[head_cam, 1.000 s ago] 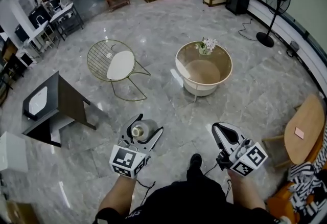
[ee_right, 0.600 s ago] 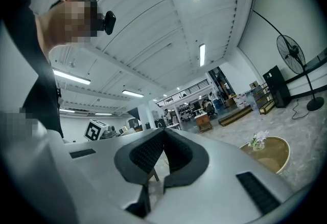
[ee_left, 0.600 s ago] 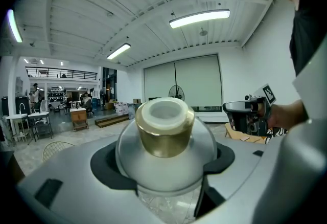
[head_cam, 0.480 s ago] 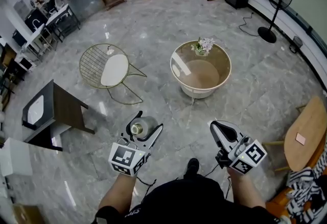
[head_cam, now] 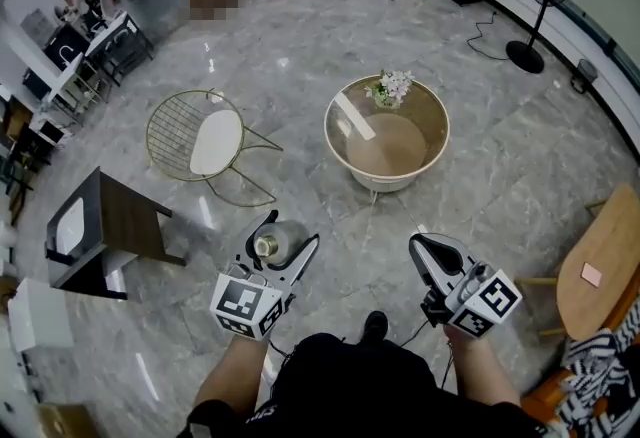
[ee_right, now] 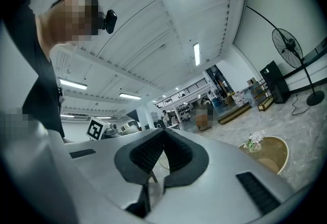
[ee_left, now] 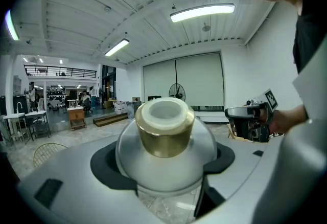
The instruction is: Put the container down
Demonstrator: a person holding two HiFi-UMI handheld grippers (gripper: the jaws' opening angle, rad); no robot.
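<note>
Well short of the desk [head_cam: 400, 146], the left gripper [head_cam: 290, 234] clamps the container [head_cam: 272, 246] in its jaws above the floor, and the right gripper [head_cam: 420, 251] has its jaws pressed together on nothing; released here, it would likely fall and crack.

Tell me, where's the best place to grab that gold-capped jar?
Grip the jar by its round body, below the gold cap, jaws closing from both sides, as the left gripper holds it: the body is wider than the cap and sits in the curved pads.
</note>
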